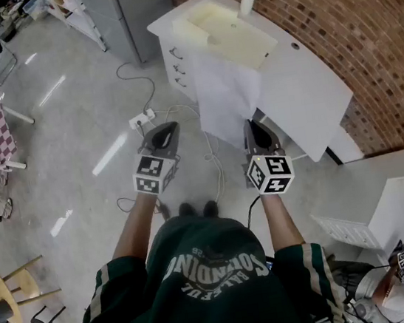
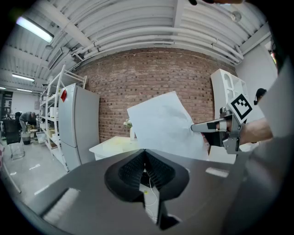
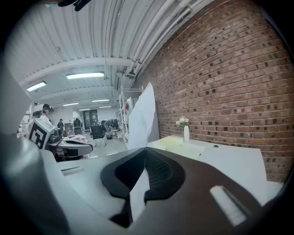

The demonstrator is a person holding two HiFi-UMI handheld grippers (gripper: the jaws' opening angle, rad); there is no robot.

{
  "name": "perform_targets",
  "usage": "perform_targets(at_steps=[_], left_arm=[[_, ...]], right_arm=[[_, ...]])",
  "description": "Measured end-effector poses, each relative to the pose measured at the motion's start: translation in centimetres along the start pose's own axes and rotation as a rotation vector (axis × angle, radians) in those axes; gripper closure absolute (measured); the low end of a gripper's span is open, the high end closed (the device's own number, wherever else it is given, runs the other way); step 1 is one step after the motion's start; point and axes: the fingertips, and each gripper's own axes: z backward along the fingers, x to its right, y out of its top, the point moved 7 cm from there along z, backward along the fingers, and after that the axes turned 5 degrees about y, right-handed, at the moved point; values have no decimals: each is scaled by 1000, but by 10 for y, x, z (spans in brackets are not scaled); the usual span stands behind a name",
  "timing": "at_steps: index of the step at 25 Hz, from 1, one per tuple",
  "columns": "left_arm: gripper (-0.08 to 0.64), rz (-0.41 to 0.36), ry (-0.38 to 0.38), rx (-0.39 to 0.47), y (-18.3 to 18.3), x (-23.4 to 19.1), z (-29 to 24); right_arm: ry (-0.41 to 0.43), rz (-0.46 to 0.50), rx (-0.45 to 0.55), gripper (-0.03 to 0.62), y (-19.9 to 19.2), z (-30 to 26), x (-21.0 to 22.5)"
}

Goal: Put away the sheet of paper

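Left gripper: the black left gripper is hovering at 9 o'clock of the sheet, its jaws pressing together on nothing.
Right gripper: the black right gripper is pinching the sheet's near edge, jaws closed on it.
Paper: the thin white sheet of paper is standing in the air, its long axis pointing toward 12 o'clock.
Handling: likely light, floppy and easy to crease, so an edge grip suits it.
Beyond: the white surface is waiting at 12 o'clock.

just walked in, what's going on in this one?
A person stands facing a white counter by a brick wall, a gripper in each hand. The right gripper is clamped on the sheet of paper, holding it up in the air. The left gripper is shut and empty beside it. Paper not yet put away.
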Motion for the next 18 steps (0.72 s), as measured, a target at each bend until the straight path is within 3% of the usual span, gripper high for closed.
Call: perform_targets(at_steps=[18], left_arm=[[549, 9, 15, -7, -5, 3, 3]], right_arm=[[17, -22, 37, 591, -4, 3, 1]])
